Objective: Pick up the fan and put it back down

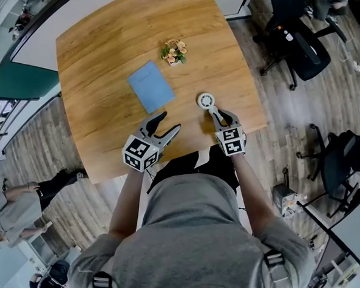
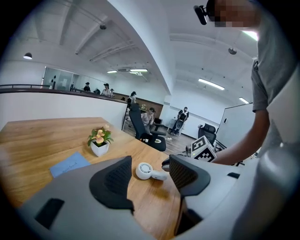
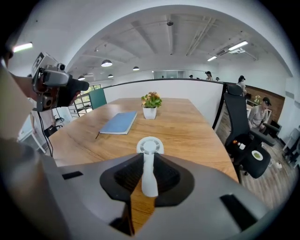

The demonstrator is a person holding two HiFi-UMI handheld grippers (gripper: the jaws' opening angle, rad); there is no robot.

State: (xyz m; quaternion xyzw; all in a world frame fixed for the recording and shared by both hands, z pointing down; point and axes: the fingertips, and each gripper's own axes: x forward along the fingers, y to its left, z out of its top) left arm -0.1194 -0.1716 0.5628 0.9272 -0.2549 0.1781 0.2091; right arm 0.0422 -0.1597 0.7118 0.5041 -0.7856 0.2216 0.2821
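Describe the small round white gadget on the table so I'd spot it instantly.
On the wooden table, look right of the blue notebook. The fan is a small white disc on a stubby handle, the only item held by the right gripper.

One fan point(image 1: 206, 100), one notebook point(image 1: 150, 86), one potted plant point(image 1: 174, 52).

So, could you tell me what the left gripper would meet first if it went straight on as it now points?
Probably the fan, straight ahead between the left gripper's open jaws, its handle clamped in the right gripper. As it tilts downward, it might touch the table first; depth is unclear.
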